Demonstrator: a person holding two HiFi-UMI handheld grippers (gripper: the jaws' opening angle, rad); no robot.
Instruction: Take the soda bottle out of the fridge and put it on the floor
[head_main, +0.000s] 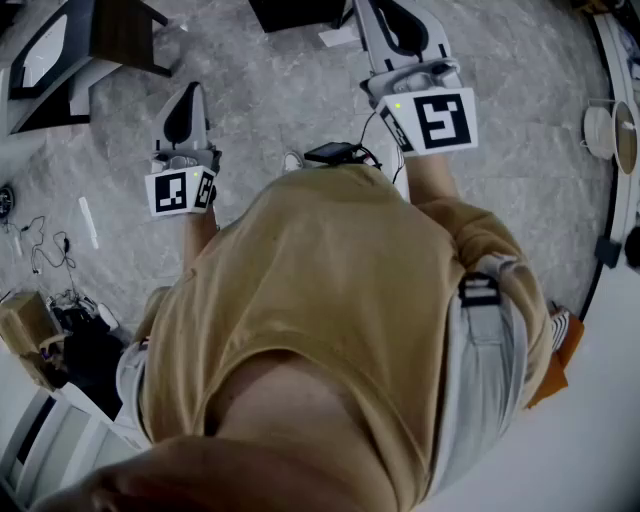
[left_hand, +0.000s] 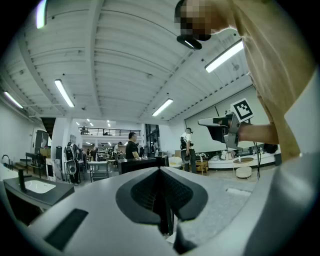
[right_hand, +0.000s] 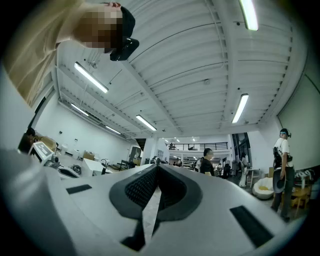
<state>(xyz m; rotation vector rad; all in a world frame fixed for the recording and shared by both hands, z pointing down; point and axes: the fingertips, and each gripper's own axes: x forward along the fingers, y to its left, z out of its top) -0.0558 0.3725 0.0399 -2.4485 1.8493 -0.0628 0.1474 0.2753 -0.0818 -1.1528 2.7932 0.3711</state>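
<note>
Both pairs of jaws are pressed together and hold nothing: the left gripper (head_main: 188, 95) and the right gripper (head_main: 395, 30) are held out over the grey floor (head_main: 300, 80). The soda bottle and the fridge show in no view (so the reach has probably not begun). Likely trouble: meeting the bottle with unopened jaws could knock it over, and the loose cables (head_main: 45, 250) by the floor's left edge might snag a foot. No writing can be read; the marker cube (head_main: 440, 120) bears only black-and-white squares
</note>
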